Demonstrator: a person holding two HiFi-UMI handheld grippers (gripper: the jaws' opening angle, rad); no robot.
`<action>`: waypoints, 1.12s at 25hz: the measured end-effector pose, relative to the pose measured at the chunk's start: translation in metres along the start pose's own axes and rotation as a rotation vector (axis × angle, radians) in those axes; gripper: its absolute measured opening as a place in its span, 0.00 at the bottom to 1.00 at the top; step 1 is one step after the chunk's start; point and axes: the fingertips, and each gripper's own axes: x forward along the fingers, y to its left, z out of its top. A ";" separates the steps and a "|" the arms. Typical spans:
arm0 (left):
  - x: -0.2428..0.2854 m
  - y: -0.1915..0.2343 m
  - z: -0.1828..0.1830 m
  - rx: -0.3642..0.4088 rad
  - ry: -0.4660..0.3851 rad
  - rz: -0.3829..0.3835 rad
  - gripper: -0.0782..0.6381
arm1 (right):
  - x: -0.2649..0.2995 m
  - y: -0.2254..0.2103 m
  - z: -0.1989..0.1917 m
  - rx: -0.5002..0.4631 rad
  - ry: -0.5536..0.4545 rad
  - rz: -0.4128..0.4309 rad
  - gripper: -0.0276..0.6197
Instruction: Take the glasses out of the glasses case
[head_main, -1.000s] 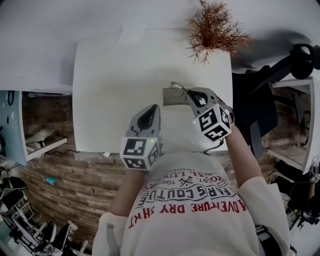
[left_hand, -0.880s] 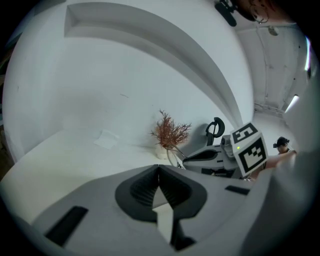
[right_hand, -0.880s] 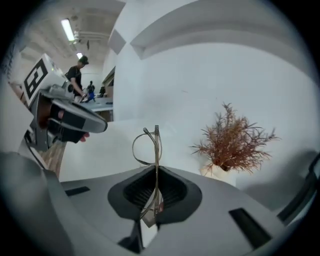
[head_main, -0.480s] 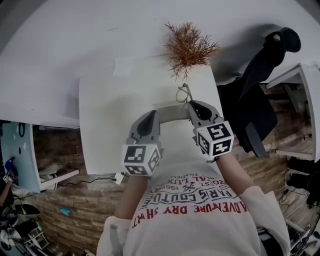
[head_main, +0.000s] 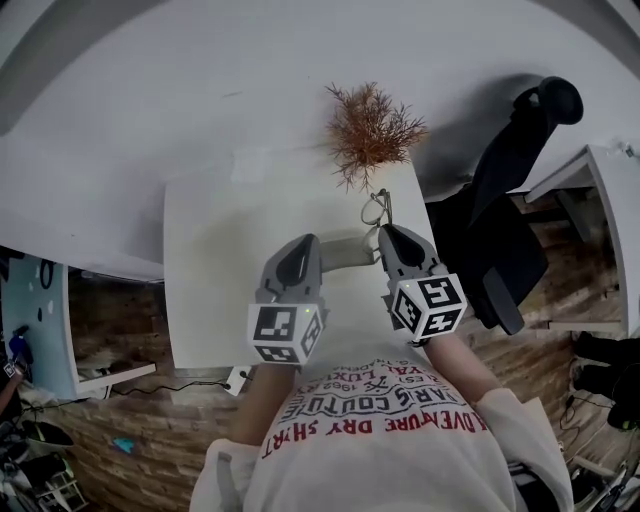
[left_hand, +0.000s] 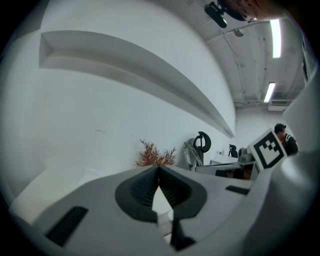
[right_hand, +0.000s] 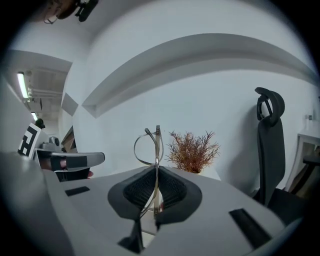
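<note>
In the head view a grey glasses case (head_main: 347, 250) shows between my two grippers over the white table (head_main: 220, 260). My right gripper (head_main: 385, 232) is shut on the thin metal glasses (head_main: 376, 208), which stick out beyond the case. In the right gripper view the frame wire runs between the pads (right_hand: 165, 187) and one rim of the glasses (right_hand: 148, 147) stands upright above the right gripper (right_hand: 157, 172). My left gripper (head_main: 312, 243) has its tip at the case's left end, and I cannot tell if it touches. In the left gripper view the left gripper (left_hand: 159, 172) is shut, with nothing showing between its pads.
A dried reddish plant (head_main: 370, 130) stands at the table's far edge, just beyond the glasses. A black office chair (head_main: 510, 200) is to the right of the table. Brick wall and cluttered floor lie below the near edge. A white wall rises behind.
Both grippers have risen. The right one has rolled, so the glasses now stand upright and clear of the case instead of lying at its top edge.
</note>
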 end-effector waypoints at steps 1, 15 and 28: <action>0.000 0.000 0.000 -0.002 0.000 0.000 0.12 | 0.000 0.000 0.000 -0.002 0.000 -0.001 0.08; -0.001 0.007 -0.003 -0.003 0.010 0.037 0.12 | 0.004 0.016 -0.002 -0.082 -0.001 0.023 0.08; 0.002 0.006 -0.007 -0.007 0.023 0.046 0.12 | 0.005 0.013 -0.007 -0.084 0.014 0.020 0.08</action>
